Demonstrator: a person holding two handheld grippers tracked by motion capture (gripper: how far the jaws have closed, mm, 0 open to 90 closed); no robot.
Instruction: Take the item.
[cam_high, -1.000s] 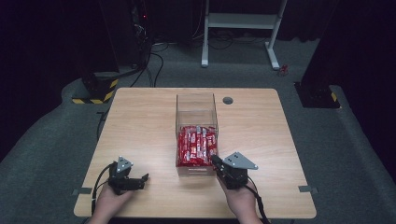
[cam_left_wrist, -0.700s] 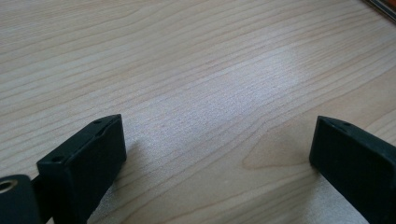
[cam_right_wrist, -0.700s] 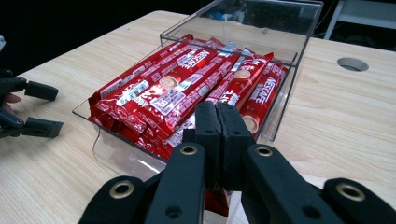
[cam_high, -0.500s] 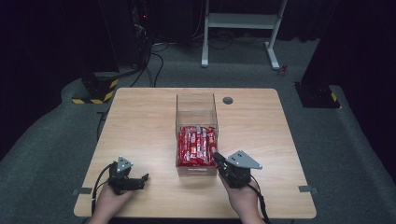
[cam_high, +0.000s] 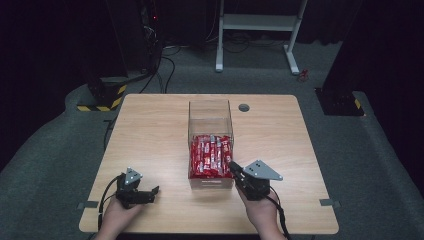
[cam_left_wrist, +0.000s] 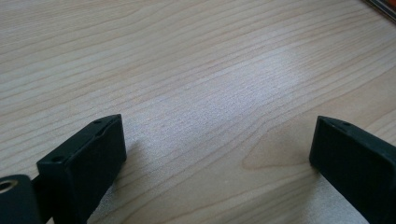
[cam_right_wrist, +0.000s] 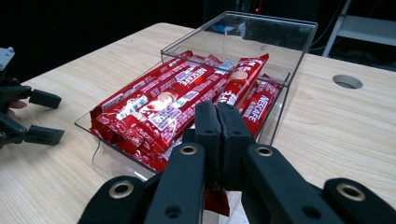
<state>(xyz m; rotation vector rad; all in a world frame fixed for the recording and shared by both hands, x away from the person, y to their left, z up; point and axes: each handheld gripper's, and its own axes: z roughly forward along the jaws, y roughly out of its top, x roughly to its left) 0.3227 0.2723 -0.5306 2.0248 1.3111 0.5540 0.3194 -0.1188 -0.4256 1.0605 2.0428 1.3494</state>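
A clear plastic box (cam_high: 210, 116) stands at the middle of the wooden surface (cam_high: 150, 135); red Nescafé sachets (cam_high: 211, 156) fill its near half, stacked lengthwise, while its far half holds nothing. The right hand-held gripper (cam_right_wrist: 218, 122) sits at the box's near right corner, jaws clenched; a scrap of red wrapper shows below them, though whether it is gripped cannot be told. The left hand-held gripper (cam_high: 150, 192) rests released on the surface, well apart from the box.
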